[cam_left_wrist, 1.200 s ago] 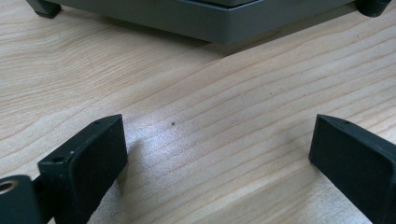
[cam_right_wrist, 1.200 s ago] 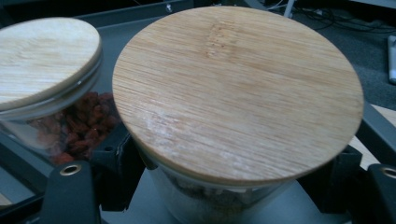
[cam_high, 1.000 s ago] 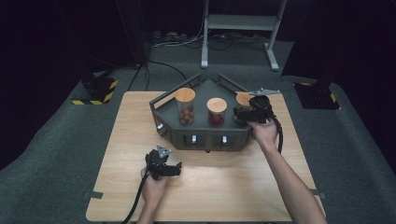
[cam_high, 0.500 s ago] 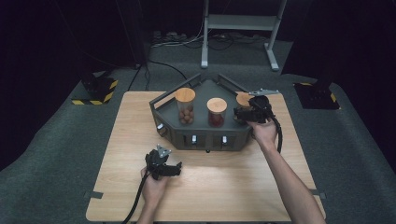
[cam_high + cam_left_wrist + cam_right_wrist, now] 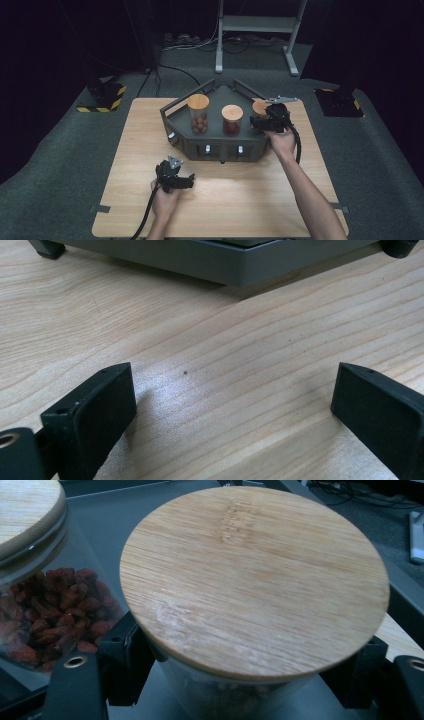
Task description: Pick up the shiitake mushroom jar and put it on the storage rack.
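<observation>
In the grey tray (image 5: 172, 112), the right gripper (image 5: 240, 680) clamps a round bamboo-lidded glass jar (image 5: 255, 580); left gripper (image 5: 232, 405) gapes.

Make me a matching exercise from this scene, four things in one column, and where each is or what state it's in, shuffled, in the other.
Things:
1. left gripper
2. right gripper
3. middle jar
4. left jar

Places or states:
A. holds dark red dried fruit
B. open, over the bare wooden table
C. holds round brown pieces
D. shut on the right jar just under its wooden lid, in the grey tray

Pairs: 1-B, 2-D, 3-A, 4-C
</observation>
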Tool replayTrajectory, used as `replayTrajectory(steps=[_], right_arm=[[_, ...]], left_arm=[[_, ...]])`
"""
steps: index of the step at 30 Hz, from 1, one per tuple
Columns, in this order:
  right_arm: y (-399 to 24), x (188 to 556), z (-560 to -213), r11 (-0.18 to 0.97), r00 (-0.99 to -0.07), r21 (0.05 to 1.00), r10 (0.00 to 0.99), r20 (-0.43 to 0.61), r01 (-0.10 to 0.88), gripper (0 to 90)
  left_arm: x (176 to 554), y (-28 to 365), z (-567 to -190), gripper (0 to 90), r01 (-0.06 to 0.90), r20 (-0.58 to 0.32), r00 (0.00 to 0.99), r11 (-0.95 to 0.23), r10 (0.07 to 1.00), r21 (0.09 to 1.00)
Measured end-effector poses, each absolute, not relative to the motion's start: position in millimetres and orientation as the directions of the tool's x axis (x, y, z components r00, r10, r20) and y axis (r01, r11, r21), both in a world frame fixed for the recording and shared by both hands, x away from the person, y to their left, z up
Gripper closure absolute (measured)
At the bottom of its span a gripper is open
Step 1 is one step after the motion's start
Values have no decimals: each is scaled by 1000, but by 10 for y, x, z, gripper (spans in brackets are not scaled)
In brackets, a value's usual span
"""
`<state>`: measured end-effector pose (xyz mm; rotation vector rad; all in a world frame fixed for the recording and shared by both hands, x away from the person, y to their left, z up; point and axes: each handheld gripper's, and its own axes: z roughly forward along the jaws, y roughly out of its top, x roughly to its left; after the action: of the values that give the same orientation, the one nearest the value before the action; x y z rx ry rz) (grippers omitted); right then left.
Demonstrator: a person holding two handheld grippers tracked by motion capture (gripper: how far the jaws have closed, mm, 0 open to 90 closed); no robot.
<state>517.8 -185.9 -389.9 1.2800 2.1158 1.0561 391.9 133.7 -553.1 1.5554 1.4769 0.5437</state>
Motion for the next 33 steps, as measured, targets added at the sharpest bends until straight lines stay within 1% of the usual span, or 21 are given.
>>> replayTrajectory(steps=[18, 22, 25, 33], right_arm=[[-1907, 5180, -3942, 256, -485, 811, 874, 39, 526, 236], [-1922, 5180, -3934, 242, -478, 816, 877, 47, 525, 155], [-1935, 5179, -3927, 233, -487, 816, 871, 67, 529, 113], [-1940, 5138, -3902, 238, -512, 825, 856, 70, 512, 74]], left_arm=[[3919, 1337, -5531, 41, 554, -258, 192, 113, 947, 825], [3919, 1337, -5531, 41, 554, -258, 191, 113, 947, 825], [3919, 1338, -5531, 41, 554, -258, 192, 112, 947, 825], [3919, 1337, -5531, 41, 553, -258, 191, 113, 947, 825]])
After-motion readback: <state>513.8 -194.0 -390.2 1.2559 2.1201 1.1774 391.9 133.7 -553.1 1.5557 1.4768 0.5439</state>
